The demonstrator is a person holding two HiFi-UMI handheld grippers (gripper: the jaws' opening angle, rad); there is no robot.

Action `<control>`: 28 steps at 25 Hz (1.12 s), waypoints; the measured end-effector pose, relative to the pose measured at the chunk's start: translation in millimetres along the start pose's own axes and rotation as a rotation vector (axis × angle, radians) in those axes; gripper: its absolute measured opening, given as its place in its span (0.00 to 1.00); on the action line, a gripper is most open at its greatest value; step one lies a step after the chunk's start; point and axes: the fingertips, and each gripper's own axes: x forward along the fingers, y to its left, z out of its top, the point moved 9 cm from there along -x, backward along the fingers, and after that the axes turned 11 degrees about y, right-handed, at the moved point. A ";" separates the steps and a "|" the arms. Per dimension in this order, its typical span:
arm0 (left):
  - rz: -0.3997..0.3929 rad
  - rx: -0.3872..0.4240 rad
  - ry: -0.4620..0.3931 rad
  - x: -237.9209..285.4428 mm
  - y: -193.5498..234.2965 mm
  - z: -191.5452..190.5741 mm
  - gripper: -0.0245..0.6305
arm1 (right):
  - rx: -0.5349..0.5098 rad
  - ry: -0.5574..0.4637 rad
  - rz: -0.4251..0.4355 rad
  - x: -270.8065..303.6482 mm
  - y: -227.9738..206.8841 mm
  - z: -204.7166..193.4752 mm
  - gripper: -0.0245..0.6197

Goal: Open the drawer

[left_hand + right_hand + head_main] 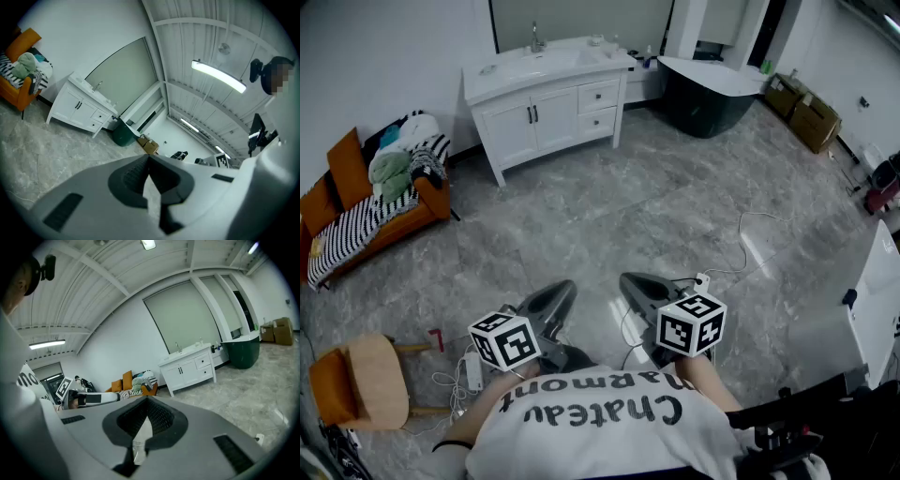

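Observation:
A white vanity cabinet (546, 98) with a sink stands against the far wall, well away across the floor. Its two drawers (598, 97) are stacked at its right side, with fronts flush and closed; two doors sit to their left. The drawers (202, 362) also show in the right gripper view, and the cabinet (77, 105) shows small in the left gripper view. My left gripper (565, 286) and right gripper (628, 279) are held low near my body, side by side, pointing toward the cabinet. Both are shut with nothing between the jaws (149, 157) (147, 399).
An orange sofa (375, 202) piled with clothes stands at the left wall. A wooden stool (370, 380) and a power strip (473, 370) with cables lie near my left. A dark green bathtub (708, 94) and cardboard boxes (806, 117) sit at the back right.

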 end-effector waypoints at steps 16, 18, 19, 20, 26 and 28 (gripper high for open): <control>0.030 0.141 -0.089 5.8 1.2 10.8 0.05 | -0.017 -0.023 -0.010 1.2 -13.2 8.3 0.05; 0.012 0.149 -0.104 9.7 -1.9 11.6 0.05 | -0.016 -0.020 -0.017 -1.5 -17.5 9.0 0.05; -0.002 0.152 -0.108 11.6 -3.1 12.0 0.05 | -0.018 -0.016 -0.021 -1.5 -19.5 9.3 0.05; -0.014 0.158 -0.106 13.5 -4.3 12.1 0.05 | -0.020 -0.012 -0.026 -0.9 -21.5 9.7 0.05; 0.043 0.268 -0.022 28.5 -4.0 22.2 0.05 | -0.024 0.017 -0.024 12.9 -32.4 24.7 0.05; 0.037 0.282 -0.006 35.8 3.1 30.2 0.05 | -0.029 0.030 -0.023 23.6 -36.8 31.2 0.05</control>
